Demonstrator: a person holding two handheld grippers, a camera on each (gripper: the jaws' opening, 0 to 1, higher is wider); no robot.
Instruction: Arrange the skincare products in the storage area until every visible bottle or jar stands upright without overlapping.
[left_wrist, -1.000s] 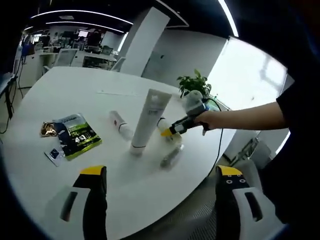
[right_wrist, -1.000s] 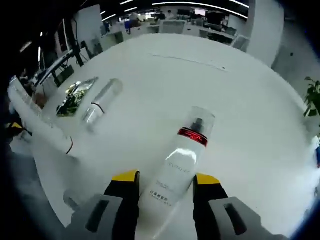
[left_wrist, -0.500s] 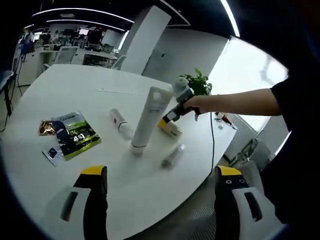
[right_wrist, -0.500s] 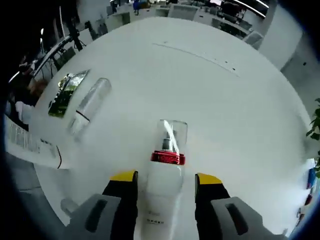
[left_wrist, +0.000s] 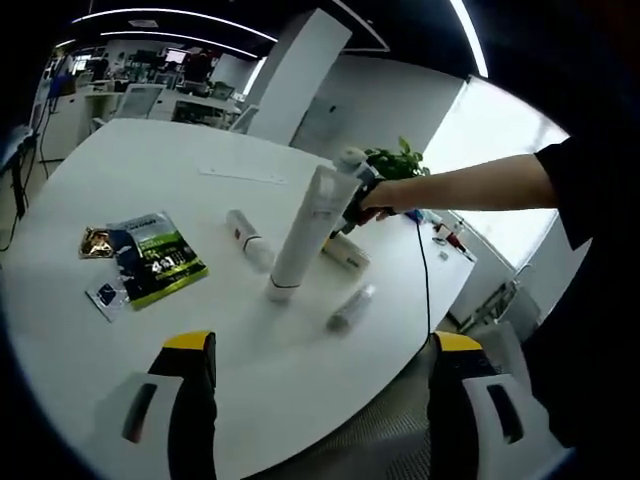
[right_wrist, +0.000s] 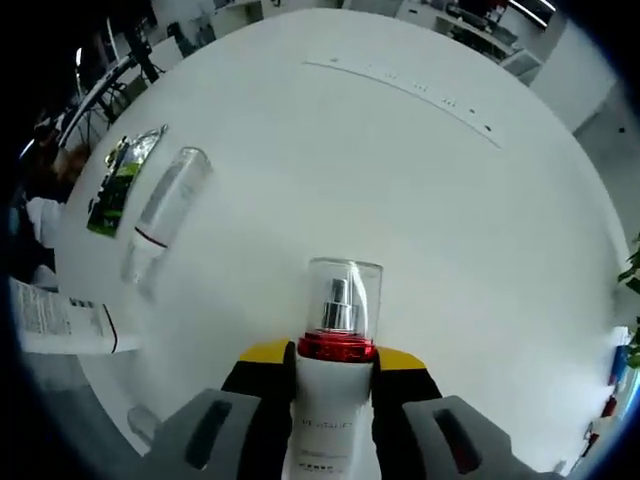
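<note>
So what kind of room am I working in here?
Most likely an open-plan office. A big round white table holds the products, desks with chairs stand behind it under long ceiling lights, and a potted plant sits by the window.

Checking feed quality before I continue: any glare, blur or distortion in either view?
Left gripper view: window blown out white behind the arm, fisheye bending the table edge. Right gripper view: spray bottle sharp, its clear cap glinting; lying bottle soft and washed out against the white tabletop.
</note>
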